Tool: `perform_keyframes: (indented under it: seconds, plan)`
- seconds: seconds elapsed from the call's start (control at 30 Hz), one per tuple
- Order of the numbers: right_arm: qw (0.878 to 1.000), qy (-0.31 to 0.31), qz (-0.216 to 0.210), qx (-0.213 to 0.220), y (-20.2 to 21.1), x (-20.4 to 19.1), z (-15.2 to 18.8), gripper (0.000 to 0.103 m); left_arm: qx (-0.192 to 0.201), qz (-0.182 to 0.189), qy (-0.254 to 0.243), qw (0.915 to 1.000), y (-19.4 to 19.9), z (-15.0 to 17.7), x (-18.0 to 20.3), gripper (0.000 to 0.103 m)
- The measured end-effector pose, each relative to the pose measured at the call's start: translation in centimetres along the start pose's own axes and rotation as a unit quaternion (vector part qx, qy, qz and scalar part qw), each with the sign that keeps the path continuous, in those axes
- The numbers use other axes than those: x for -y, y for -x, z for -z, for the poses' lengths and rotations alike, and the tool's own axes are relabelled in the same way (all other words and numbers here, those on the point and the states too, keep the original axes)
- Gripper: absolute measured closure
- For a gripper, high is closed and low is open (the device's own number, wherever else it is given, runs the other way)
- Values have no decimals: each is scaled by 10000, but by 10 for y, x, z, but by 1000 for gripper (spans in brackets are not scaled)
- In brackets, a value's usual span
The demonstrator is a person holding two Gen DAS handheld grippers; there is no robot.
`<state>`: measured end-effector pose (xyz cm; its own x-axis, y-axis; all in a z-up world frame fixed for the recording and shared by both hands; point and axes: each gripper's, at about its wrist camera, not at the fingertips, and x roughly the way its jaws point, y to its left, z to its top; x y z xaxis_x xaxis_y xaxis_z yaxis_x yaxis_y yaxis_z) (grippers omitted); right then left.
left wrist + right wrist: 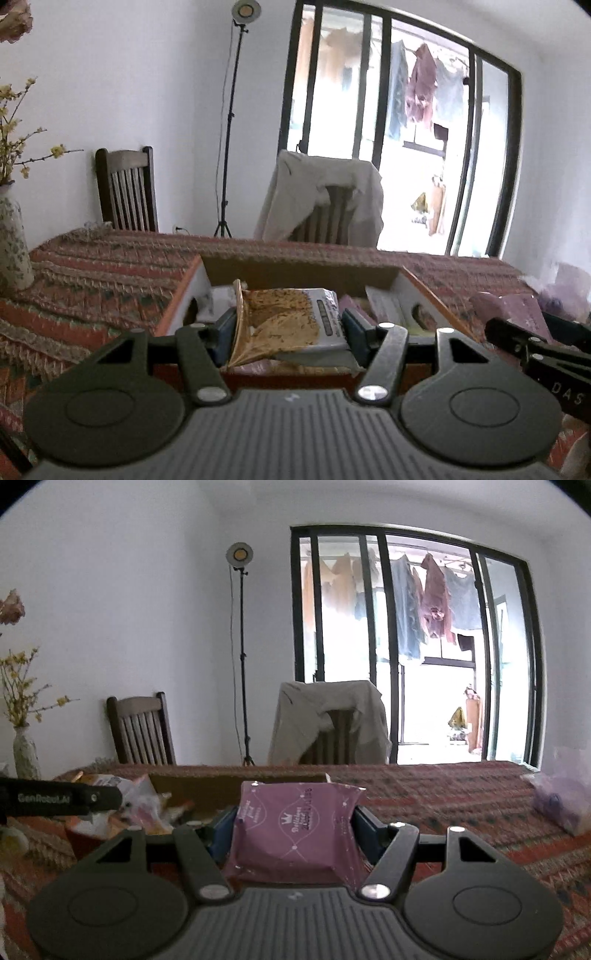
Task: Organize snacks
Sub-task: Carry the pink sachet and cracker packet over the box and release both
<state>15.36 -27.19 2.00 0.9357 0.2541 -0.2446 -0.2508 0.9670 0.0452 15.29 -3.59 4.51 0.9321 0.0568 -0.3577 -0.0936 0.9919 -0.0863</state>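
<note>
My left gripper [290, 325] is shut on a white snack packet printed with round crackers [291, 317], held over the near end of an open cardboard box [295, 267] that holds several snack packets. My right gripper [293, 821] is shut on a purple snack packet [295, 827], held above the patterned tablecloth to the right of the box [236, 782]. The right gripper also shows at the right edge of the left wrist view [535, 343], with the purple packet [513, 306] in it. The left gripper's arm [55, 797] crosses the left of the right wrist view.
The table wears a red patterned cloth [92, 269]. A flowered vase [11, 247] stands at the far left. A clear bag with purple items [561, 801] lies at the right edge. Two chairs [140, 731] and a lamp stand [242, 657] are behind the table.
</note>
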Motion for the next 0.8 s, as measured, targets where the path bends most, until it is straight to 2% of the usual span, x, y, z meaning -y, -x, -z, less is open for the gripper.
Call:
perform_keyframes:
  seconds: [0.33, 0.47, 0.53, 0.67, 0.73, 0.8]
  plan:
    - [9999, -114, 34, 50, -68, -28, -31, 37, 225, -340, 373, 9985, -48, -21, -25, 42]
    - [9994, -290, 157, 94, -95, -32, -21, 37, 350, -493, 415, 9973, -65, -11, -35, 42]
    - [9995, -63, 276, 106, -101, -35, -11, 37, 350, -655, 299, 9968, -69, -6, -38, 42]
    - [9997, 137, 184, -47, -108, -39, -1, 36, 287, -556, 272, 9977, -73, -4, -42, 42]
    - [9996, 225, 148, -94, -108, -43, 2, 35, 298, -566, 243, 9977, -72, -1, -41, 39]
    - [9994, 276, 111, -162, -109, -44, 4, 29, 304, -584, 302, 9974, -72, 1, -42, 27]
